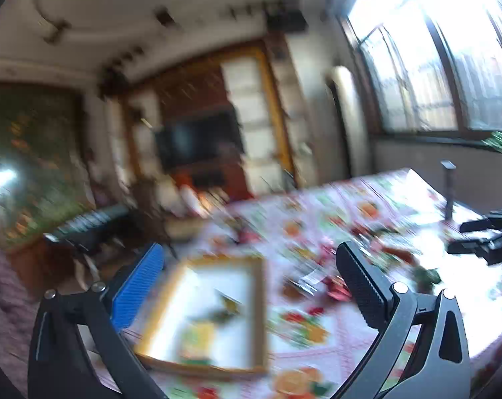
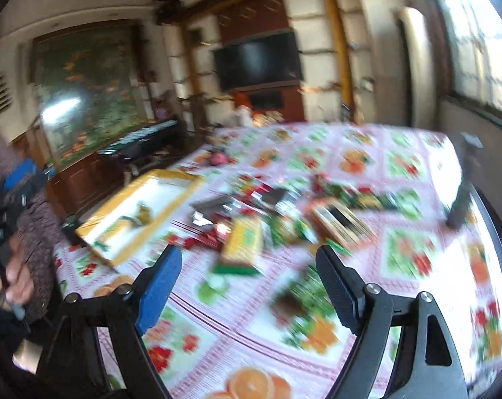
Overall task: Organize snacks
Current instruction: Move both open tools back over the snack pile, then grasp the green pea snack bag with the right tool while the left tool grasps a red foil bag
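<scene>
I see both views blurred, so small details are hard to read. My left gripper (image 1: 251,266) hangs above the desk (image 1: 334,326) with its fingers wide apart and nothing between them. Directly under it lies the tray (image 1: 257,316), a shallow white one with a yellow-brown rim, and a few small snacks lie inside it, though I cannot tell which kinds.

My right gripper (image 2: 247,266) is also above the desk (image 2: 400,173), its fingers apart and holding nothing. From this view the tray (image 2: 171,206) sits to the left. To the right of the tray a loose pile of snacks (image 2: 284,212) is spread over the fruit-patterned cloth: a yellow packet (image 2: 244,239) lies closest to the tray side, an orange-brown box (image 2: 344,222) is further right, and red and green wrappers are mixed between and behind them. Far right of the tray, near the desk edge, a dark upright post (image 2: 463,193) stands.
</scene>
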The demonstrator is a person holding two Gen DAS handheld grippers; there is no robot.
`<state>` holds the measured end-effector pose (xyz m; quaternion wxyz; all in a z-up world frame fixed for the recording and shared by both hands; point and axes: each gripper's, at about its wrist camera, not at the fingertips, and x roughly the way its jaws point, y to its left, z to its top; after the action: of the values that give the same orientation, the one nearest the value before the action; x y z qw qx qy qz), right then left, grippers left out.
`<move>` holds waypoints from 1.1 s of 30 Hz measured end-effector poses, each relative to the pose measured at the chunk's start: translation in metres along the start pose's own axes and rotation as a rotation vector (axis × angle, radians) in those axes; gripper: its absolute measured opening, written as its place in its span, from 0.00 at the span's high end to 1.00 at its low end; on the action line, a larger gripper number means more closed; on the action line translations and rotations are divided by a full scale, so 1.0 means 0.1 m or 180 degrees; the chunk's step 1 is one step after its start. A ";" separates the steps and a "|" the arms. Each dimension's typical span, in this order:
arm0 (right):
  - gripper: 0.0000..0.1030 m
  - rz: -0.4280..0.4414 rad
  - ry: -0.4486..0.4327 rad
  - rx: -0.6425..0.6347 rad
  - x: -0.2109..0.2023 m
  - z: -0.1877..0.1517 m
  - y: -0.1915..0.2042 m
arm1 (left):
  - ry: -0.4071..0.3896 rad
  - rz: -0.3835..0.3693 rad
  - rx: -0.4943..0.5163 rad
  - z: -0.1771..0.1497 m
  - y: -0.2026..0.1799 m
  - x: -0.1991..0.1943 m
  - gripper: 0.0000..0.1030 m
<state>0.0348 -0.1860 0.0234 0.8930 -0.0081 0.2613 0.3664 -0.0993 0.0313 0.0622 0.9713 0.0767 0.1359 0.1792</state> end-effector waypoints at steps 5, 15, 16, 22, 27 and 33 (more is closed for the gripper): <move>0.20 -0.0161 0.0200 0.0252 0.09 -0.04 -0.19 | 0.0793 -0.0487 0.0039 -0.03 -0.50 0.58 0.00; 0.21 -0.0332 0.0630 0.0405 0.43 -0.18 -0.34 | 0.1991 -0.1245 -0.0889 -0.29 -0.71 1.51 0.01; 0.21 -0.0321 0.0637 0.0410 0.44 -0.19 -0.34 | 0.2007 -0.1247 -0.0880 -0.29 -0.71 1.52 0.01; 0.21 -0.0389 0.0771 0.0351 0.57 -0.19 -0.37 | 0.2175 -0.1205 -0.0801 -0.34 -0.78 1.73 0.01; 0.28 -0.0412 0.0903 0.0353 0.69 -0.22 -0.43 | 0.2318 -0.1157 -0.0684 -0.37 -0.84 2.00 0.03; 0.32 -0.0424 0.1064 0.0340 0.85 -0.23 -0.47 | 0.2506 -0.1180 -0.0624 -0.46 -0.87 2.29 0.23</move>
<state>0.1053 -0.1696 -0.0450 0.8586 -0.0387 0.4240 0.2856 0.1213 0.0402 -0.0525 0.8640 -0.1156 0.4892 0.0297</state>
